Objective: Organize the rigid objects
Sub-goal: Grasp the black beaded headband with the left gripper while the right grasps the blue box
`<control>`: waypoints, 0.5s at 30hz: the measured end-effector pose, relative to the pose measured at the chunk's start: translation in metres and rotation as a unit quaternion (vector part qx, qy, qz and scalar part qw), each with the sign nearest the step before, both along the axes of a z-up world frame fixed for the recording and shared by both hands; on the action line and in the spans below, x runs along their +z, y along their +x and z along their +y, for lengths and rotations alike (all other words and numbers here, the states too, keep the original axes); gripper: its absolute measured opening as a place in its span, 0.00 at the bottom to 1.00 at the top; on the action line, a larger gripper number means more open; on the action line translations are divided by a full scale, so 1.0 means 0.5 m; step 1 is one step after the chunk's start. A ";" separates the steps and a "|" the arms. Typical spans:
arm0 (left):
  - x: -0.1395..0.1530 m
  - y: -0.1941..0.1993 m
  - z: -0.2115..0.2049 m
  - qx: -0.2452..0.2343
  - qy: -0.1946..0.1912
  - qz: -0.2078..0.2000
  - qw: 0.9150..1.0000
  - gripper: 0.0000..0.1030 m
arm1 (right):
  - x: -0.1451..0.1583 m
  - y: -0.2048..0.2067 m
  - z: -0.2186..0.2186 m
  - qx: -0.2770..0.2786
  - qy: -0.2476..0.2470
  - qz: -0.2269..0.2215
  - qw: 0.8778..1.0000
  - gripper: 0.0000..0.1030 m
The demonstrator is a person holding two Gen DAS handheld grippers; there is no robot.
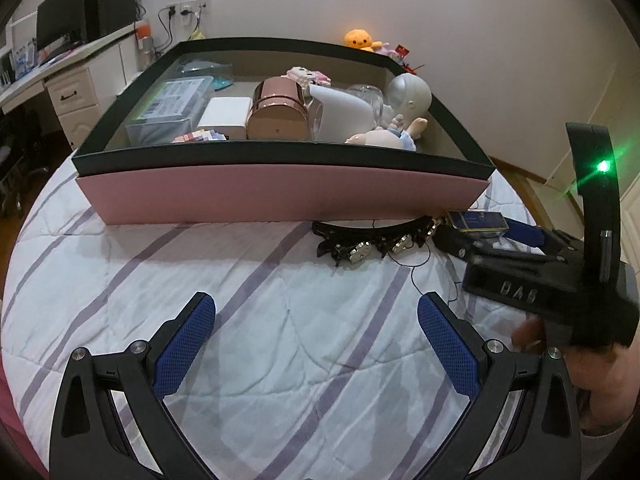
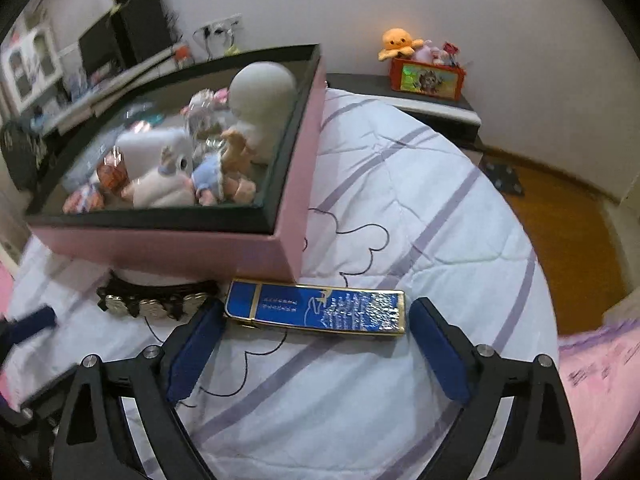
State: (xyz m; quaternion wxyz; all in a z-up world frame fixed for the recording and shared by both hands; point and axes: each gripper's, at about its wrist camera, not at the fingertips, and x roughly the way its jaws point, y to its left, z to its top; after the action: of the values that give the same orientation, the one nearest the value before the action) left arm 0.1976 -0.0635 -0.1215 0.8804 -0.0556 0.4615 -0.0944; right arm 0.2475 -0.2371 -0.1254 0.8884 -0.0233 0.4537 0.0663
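Lying flat, glossy blue box (image 2: 316,310), gold-edged

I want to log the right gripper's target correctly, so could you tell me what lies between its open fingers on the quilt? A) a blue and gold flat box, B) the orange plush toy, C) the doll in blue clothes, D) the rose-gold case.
A: the blue and gold flat box lies on the quilt between the right gripper's open fingers, untouched.

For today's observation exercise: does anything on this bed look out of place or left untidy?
Yes. A blue tin and a black studded band lie loose on the quilt beside the pink box, while the other items sit inside it. The right gripper is open around the tin.
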 end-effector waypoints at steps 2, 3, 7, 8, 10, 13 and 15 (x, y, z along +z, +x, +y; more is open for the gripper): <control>-0.002 0.004 -0.001 0.000 0.000 0.001 1.000 0.99 | 0.000 -0.009 -0.001 0.000 0.005 -0.008 1.000 0.92; -0.003 0.007 -0.002 0.000 -0.001 0.001 1.000 0.99 | 0.001 -0.014 -0.004 -0.001 0.008 -0.010 1.000 0.89; -0.003 0.019 -0.018 -0.005 -0.003 0.001 1.000 0.99 | 0.006 -0.029 -0.023 -0.008 0.024 -0.017 1.000 0.82; -0.002 0.021 -0.023 -0.007 -0.004 -0.001 1.000 0.99 | 0.008 -0.034 -0.028 -0.009 0.027 -0.019 0.999 0.82; -0.002 0.029 -0.035 -0.010 -0.004 -0.003 1.000 0.99 | 0.010 -0.040 -0.037 -0.013 0.033 -0.021 0.999 0.82; -0.005 0.043 -0.050 -0.011 -0.007 -0.001 1.000 0.99 | 0.012 -0.045 -0.047 -0.018 0.041 -0.024 0.999 0.82; -0.006 0.054 -0.060 -0.009 -0.010 -0.001 1.000 0.99 | 0.015 -0.055 -0.056 -0.021 0.044 -0.026 0.998 0.82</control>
State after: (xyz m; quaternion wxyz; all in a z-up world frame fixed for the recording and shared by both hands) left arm 0.2246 -0.0934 -0.1247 0.8793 -0.0604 0.4602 -0.1066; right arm 0.2202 -0.2651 -0.1178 0.9011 0.0240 0.4277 0.0671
